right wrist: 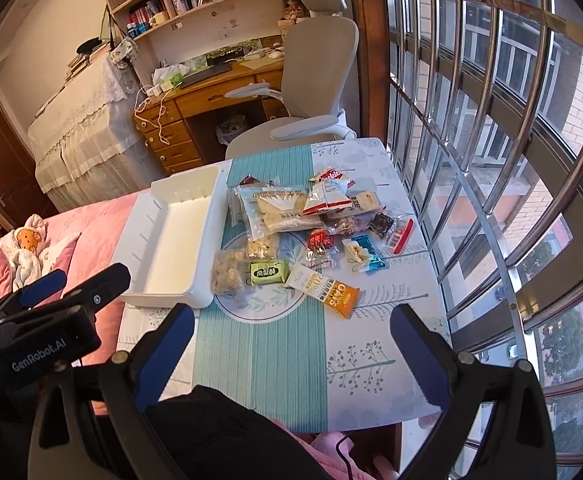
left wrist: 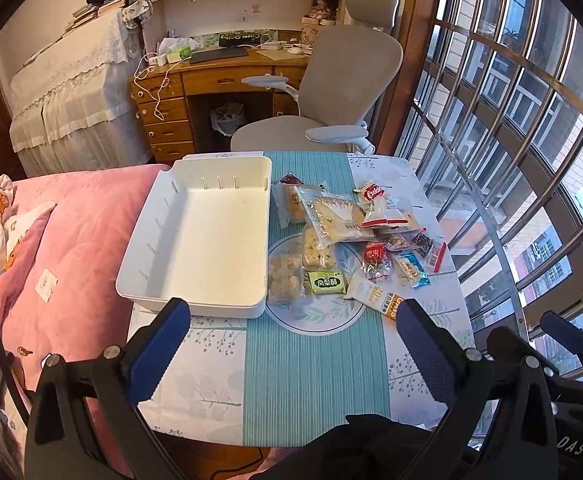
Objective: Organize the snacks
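Daylight enters through the barred window [left wrist: 511, 128] at right, lighting the bench [left wrist: 315, 352] evenly with soft, faint shadows. Both fisheye views bow straight lines strongly and darken to black at the corners. Focus is sharp centrally; snack wrappers [right wrist: 323, 208] show slight glare.

I read "GenRobot.AI" in white on the left gripper [right wrist: 39, 356] body. An orange bar wrapper [right wrist: 337, 295], just right of the white bin [right wrist: 179, 240], says "OATS". A red-white packet [left wrist: 373, 193] beyond it reads "Cookie".
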Demonstrator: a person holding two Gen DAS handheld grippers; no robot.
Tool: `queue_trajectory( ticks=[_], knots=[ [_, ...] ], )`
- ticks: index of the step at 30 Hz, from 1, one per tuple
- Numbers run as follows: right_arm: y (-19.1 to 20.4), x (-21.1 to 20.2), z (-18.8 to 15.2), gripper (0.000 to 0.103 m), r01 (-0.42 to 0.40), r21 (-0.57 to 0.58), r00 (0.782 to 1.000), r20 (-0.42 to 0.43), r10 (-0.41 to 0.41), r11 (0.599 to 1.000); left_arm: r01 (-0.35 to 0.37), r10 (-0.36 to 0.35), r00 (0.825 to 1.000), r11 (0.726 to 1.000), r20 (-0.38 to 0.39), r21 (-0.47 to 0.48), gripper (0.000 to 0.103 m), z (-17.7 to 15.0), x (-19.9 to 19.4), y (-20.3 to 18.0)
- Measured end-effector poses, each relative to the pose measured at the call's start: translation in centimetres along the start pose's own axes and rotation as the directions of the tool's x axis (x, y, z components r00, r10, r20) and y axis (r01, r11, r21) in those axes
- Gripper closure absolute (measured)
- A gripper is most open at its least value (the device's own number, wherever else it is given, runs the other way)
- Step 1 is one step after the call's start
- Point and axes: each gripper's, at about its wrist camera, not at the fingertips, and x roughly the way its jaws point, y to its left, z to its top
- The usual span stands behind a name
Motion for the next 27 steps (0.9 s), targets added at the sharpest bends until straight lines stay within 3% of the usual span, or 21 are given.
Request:
queue_trajectory(
  ticks=[10, 16, 27],
  knots=[
    [1.3, 0.1, -0.5, 0.004, -0.014, 0.042, 1.0, 0.023, 0.013, 0.999, -0.006, 0.007, 1.0, 0.999, -0.016, 0.039, 0.0, -0.1, 0.1, 1.5],
    [1.3, -0.1, -0.7, 0.004, 0.032, 0.07, 0.998, 0.045, -0.035, 0.997, -0.043, 0.045, 0.999, 0.996, -0.018, 0.078, 0.0, -0.1, 0.4, 1.4],
    [-1.9, 1.5, -0.1, 0.005, 0.087, 0.127, 0.996, 0.016, -0.09, 0.988, -0.04, 0.052, 0.987, 0.996, -0.152, 0.08, 0.0, 0.3, 3.7, 0.3]
  ],
)
